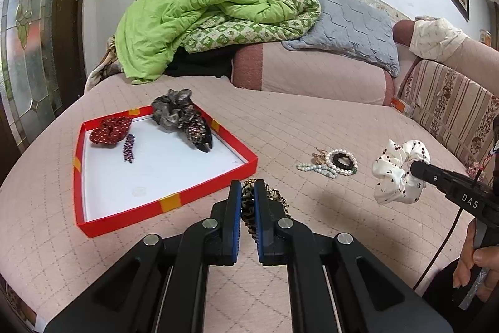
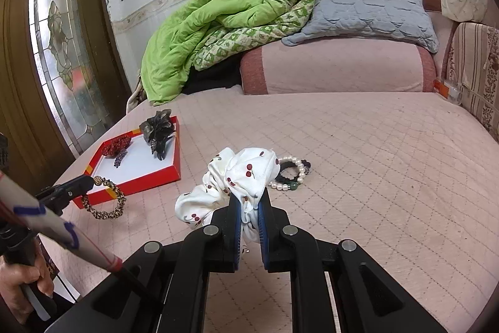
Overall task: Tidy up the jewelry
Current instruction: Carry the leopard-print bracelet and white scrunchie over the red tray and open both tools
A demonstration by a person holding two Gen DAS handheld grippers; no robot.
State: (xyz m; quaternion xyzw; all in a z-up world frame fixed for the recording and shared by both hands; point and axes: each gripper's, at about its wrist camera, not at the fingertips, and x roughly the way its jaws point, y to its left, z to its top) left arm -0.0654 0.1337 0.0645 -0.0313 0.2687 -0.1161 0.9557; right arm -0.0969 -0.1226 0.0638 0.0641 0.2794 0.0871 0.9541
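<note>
Left wrist view: left gripper (image 1: 248, 192) clamped on leopard hair tie (image 1: 249, 202), just near red tray (image 1: 93, 227). Right gripper (image 2: 249, 205) pinches cherry scrunchie (image 2: 240, 173), right of tray. Carry each over the rim, then release. Bracelets (image 1: 340, 164) lie farther right on bed.

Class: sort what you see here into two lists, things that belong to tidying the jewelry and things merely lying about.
Part of the job:
red tray
leopard hair tie, in left tongs
cherry scrunchie, in right tongs
pearl bracelets

Just lying about:
green quilt
grey pillow
</note>
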